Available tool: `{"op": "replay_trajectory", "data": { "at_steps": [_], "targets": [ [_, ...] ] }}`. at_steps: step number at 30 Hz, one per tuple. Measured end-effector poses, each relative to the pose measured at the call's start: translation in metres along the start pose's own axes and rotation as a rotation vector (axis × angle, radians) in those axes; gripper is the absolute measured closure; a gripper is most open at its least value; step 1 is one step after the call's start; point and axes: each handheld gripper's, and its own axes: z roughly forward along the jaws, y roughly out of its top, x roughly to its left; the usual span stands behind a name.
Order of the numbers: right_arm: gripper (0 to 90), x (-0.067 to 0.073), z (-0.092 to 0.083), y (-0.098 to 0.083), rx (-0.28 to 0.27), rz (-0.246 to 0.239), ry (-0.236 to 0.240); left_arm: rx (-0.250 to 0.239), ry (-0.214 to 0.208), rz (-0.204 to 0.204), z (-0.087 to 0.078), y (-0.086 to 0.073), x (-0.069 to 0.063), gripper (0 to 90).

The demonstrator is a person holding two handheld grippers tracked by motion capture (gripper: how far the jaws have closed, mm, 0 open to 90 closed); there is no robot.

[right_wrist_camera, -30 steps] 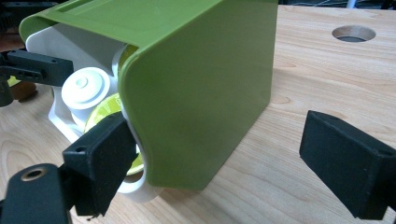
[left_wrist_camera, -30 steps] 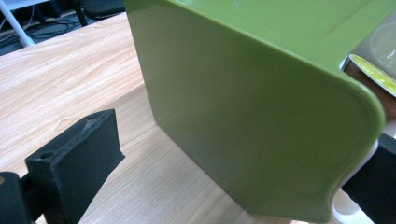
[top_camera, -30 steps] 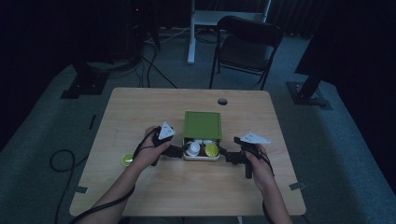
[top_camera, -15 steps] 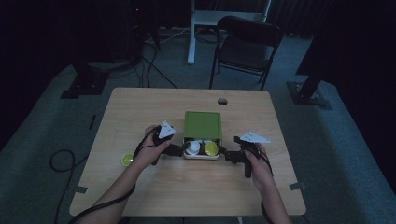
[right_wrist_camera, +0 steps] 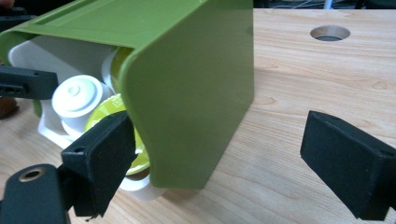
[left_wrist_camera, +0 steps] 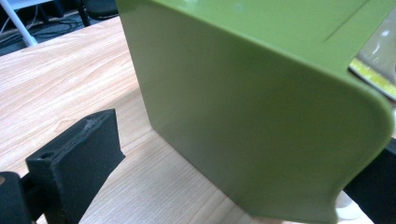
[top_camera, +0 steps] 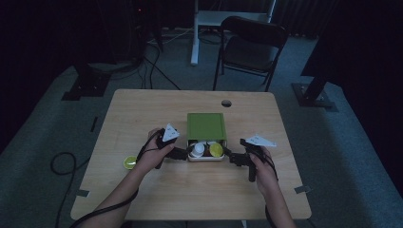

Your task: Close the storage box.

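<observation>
Green box (top_camera: 206,126) sits near the middle of my wooden table (top_camera: 142,109), its near end open onto a white tray (top_camera: 205,157) holding a white capsule (top_camera: 197,149) and a yellow-green capsule (top_camera: 216,149) side by side. I have my left gripper (top_camera: 178,153) at the left near corner of the tray and my right gripper (top_camera: 234,156) at its right near corner, one hand on each.

From the left gripper view, the box's green wall (left_wrist_camera: 243,102) stands between my two black jaws, which are spread apart; I cannot tell whether either pad touches it.

In the right gripper view my jaws are spread wide. One pad lies just in front of the yellow-green capsule (right_wrist_camera: 119,135) at the box's open end; the other hangs over bare wood, well apart from the box (right_wrist_camera: 196,93).

A small yellow-green lid (top_camera: 129,163) lies alone on the table beside my left forearm. A round hole (top_camera: 226,103) shows in the tabletop beyond the box.
</observation>
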Motion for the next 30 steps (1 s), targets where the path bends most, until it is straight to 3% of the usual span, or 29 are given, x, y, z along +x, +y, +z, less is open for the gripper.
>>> {"op": "replay_trajectory", "data": {
  "at_steps": [9, 23, 30],
  "targets": [
    [10.1, 0.002, -0.004, 0.005, -0.017, -0.001, 0.013, -0.004, 0.018, 0.008, -0.005, 0.002, -0.001, 1.0],
    [10.1, 0.001, -0.013, 0.004, 0.0, -0.002, -0.01, -0.005, 0.001, -0.006, -0.021, 0.006, -0.006, 1.0],
    [10.1, 0.0, -0.021, 0.0, 0.005, -0.011, -0.021, -0.006, 0.002, -0.008, -0.028, 0.001, -0.007, 1.0]
  ]
}}
